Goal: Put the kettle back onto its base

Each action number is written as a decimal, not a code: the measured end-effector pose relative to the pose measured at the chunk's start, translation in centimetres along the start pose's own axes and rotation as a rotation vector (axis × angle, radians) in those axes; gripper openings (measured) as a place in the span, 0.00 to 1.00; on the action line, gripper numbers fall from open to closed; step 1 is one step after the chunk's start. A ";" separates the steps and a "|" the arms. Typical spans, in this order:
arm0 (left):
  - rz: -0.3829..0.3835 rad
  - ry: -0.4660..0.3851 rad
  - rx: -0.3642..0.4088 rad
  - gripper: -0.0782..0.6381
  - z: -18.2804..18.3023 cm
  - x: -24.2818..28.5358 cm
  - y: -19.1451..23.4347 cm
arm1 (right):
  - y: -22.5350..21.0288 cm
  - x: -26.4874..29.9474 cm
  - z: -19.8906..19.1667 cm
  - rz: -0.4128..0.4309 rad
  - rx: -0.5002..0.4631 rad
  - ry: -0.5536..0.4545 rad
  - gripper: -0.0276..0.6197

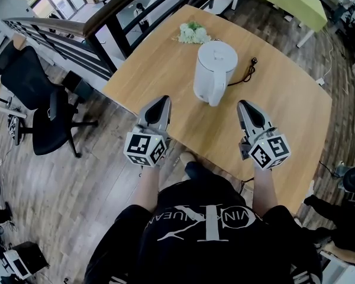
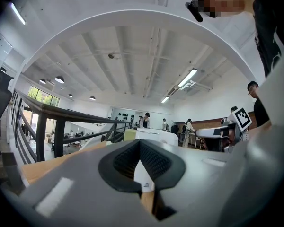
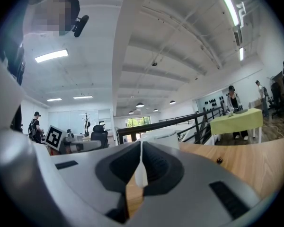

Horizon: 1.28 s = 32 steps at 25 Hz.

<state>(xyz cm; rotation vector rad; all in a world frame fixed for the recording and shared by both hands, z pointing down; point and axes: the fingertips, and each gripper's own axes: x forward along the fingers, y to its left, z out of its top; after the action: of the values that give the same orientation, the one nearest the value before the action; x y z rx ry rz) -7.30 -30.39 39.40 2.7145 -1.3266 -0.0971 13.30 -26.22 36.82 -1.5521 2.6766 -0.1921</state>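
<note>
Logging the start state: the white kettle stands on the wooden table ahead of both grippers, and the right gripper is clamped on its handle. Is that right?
One thing is wrong: the right gripper is not on the handle. The right gripper view shows its jaws shut together with nothing between them, short of the white kettle. The kettle does stand on the wooden table ahead of both grippers.

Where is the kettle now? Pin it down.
In the head view, the white kettle stands on the wooden table, ahead of and between the left gripper and right gripper, with white flowers behind it and a black cord to its right.
</note>
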 end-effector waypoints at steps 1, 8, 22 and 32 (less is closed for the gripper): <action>0.000 -0.002 0.002 0.11 0.1 0.0 0.0 | 0.0 0.0 0.1 -0.001 0.000 -0.002 0.08; 0.005 -0.014 0.007 0.11 0.5 0.2 0.2 | -0.3 0.0 0.4 -0.007 -0.005 -0.007 0.08; 0.030 -0.025 0.019 0.11 1.0 0.3 0.9 | -0.8 0.1 0.5 -0.022 -0.014 -0.002 0.08; 0.022 -0.012 0.014 0.11 0.4 1.0 0.6 | -1.3 0.0 -0.1 -0.029 -0.015 0.017 0.08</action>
<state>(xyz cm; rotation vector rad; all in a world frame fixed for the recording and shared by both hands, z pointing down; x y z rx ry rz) -7.19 -31.53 39.05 2.7142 -1.3653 -0.1032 14.44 -26.86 37.07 -1.6013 2.6752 -0.1879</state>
